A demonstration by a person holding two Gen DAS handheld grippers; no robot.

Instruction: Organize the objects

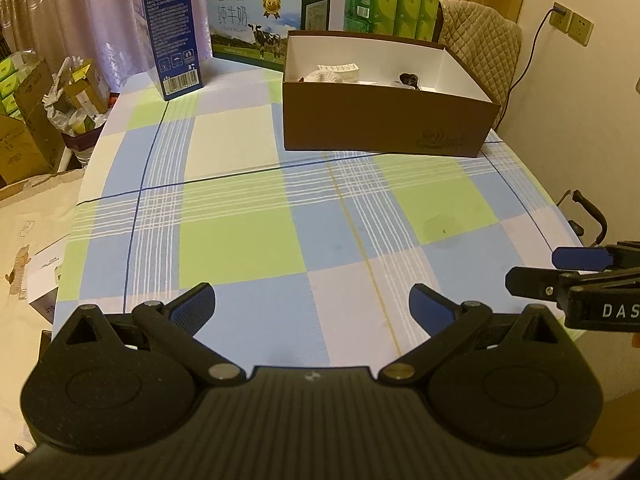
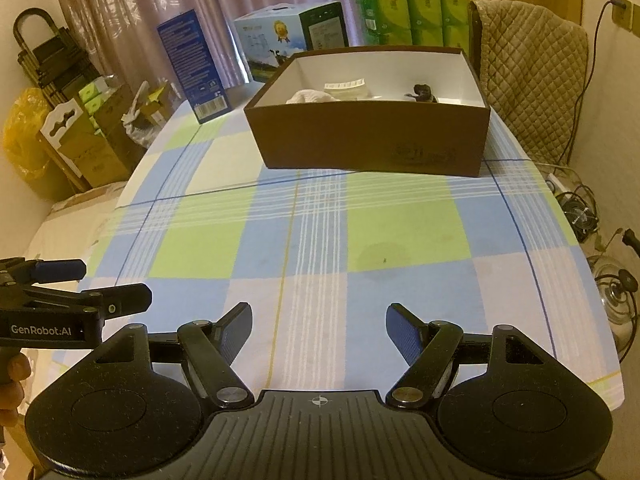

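We hold both tongs, left (image 1: 312, 300) and right (image 2: 319, 322), wide apart and empty near us; the brown box (image 1: 384, 120) stands far on the tabletop (image 1: 240, 240), with small items already inside.

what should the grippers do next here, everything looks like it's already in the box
Probably just hold back at the near edge, or pull away. Both the left gripper and right gripper are open and empty, the checked tablecloth between them and the brown box shows nothing loose, and the small items, a white cloth and a dark object, already lie inside it.
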